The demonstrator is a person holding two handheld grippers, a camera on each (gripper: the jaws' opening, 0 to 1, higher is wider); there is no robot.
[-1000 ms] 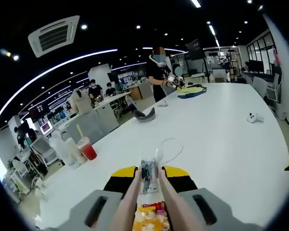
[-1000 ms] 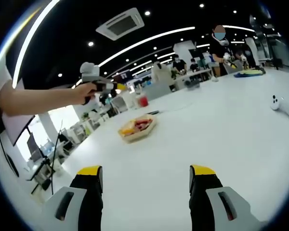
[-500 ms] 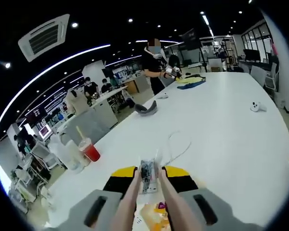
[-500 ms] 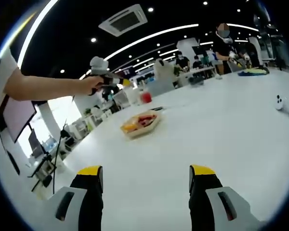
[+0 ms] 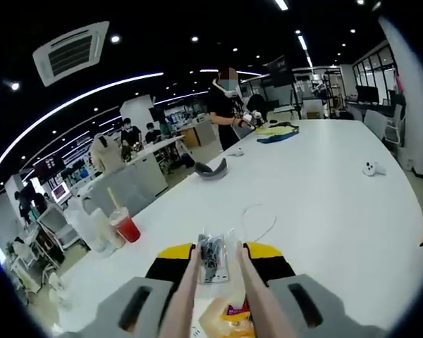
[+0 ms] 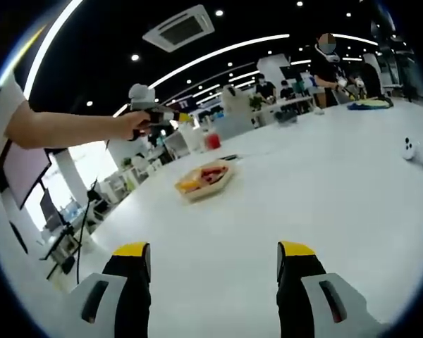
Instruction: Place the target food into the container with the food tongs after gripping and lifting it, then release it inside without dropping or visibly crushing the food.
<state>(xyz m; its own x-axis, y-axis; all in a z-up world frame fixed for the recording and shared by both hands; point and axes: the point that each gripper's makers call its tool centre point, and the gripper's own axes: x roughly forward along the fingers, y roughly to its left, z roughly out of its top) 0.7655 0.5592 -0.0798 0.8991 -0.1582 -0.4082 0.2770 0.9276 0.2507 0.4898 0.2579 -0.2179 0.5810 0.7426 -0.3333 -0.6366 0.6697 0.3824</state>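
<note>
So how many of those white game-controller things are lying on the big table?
1. A single white controller lies far out on the white table, toward the right in the left gripper view; the right gripper view shows it at its right edge. Others may be hidden.

On the table (image 6: 352, 211), the food tray (image 6: 201, 181) lies before the red drink cup (image 6: 212, 141).
</note>
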